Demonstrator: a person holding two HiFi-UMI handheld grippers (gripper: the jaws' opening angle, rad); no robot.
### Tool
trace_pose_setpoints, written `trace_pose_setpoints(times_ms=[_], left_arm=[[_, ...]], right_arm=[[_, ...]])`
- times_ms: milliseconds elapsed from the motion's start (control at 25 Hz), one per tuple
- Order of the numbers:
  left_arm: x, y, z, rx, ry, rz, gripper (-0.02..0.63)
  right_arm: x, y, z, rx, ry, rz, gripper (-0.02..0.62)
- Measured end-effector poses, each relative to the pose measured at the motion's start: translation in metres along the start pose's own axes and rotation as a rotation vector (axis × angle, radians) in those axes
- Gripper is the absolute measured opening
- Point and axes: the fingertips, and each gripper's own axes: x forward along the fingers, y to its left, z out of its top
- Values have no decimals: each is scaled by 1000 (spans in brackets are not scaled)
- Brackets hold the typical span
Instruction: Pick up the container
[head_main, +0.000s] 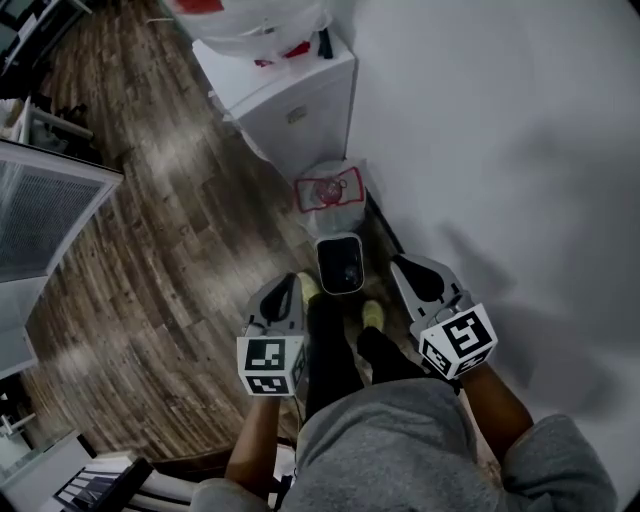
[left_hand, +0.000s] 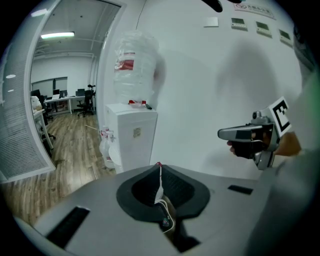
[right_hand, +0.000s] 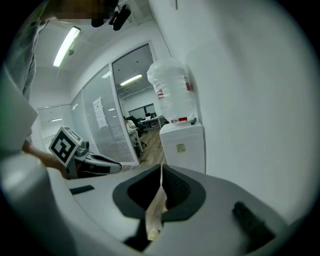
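Note:
I am standing and looking down at a wooden floor. A small round bin (head_main: 330, 190) lined with a white bag with red print stands on the floor beside a white water dispenser (head_main: 300, 100). A large clear bottle (left_hand: 134, 65) sits on top of the dispenser. My left gripper (head_main: 283, 290) and right gripper (head_main: 415, 272) hang at waist height, well short of the bin and pointing toward it. In each gripper view the jaws meet in a thin line with nothing between them: left gripper (left_hand: 159, 170), right gripper (right_hand: 161, 172). Both are shut and empty.
A white wall (head_main: 500, 150) runs along the right. A grey louvred cabinet (head_main: 45, 215) stands at the left. A dark rectangular device (head_main: 339, 263) hangs in front of my body above my yellow-green shoes (head_main: 372, 313). Office desks and chairs (left_hand: 75, 97) are far down the room.

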Motion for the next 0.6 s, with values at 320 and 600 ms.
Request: trace_pose_setpoints(times_ms=[320,600], left_arm=[[58,26,-32,5,84,-70,18],[116,41,-83,31,169,-136,19]], right_arm=[[44,-5,-38,47,65,-15,26],[88,-19,-78,83,119,-42,26]])
